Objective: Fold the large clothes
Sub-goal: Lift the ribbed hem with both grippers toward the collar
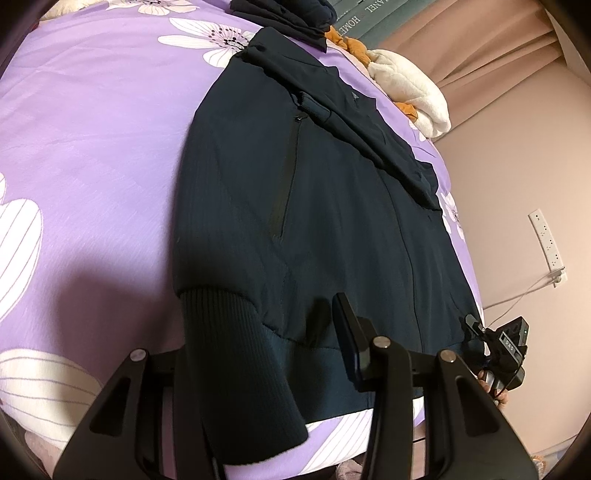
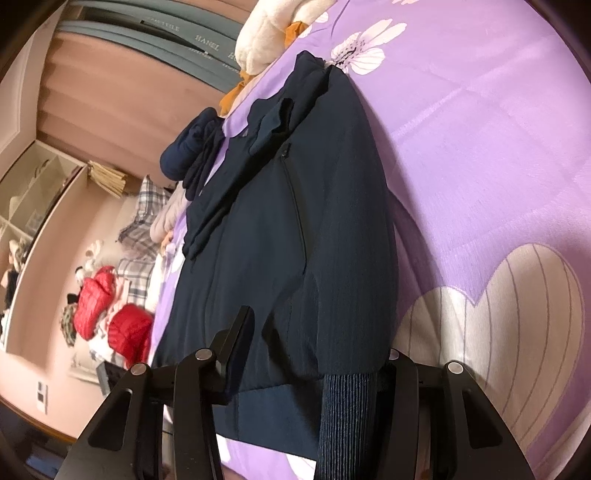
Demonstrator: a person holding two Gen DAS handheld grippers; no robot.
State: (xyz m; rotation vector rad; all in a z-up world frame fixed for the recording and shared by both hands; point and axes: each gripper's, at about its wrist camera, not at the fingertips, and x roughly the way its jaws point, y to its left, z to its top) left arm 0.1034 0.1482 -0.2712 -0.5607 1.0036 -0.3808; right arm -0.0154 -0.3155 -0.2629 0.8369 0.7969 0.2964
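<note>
A dark navy jacket (image 1: 314,206) lies flat on a purple flowered bedspread (image 1: 96,140), sleeves folded in over its body, ribbed hem toward me. My left gripper (image 1: 266,354) is shut on the jacket's ribbed hem at its left corner; one finger (image 1: 351,339) shows, the other is under the cloth. The right gripper's body shows at the jacket's other corner (image 1: 506,350). In the right wrist view the jacket (image 2: 295,221) fills the middle. My right gripper (image 2: 317,354) is shut on the hem by a ribbed cuff (image 2: 343,413); one finger (image 2: 236,339) shows.
A white and orange plush toy (image 1: 410,81) and dark folded clothes (image 1: 295,14) lie at the bed's far end. Red jackets (image 2: 107,314) and plaid cloth (image 2: 144,218) lie beyond the bed's edge. A wall with a power strip (image 1: 546,236) stands alongside.
</note>
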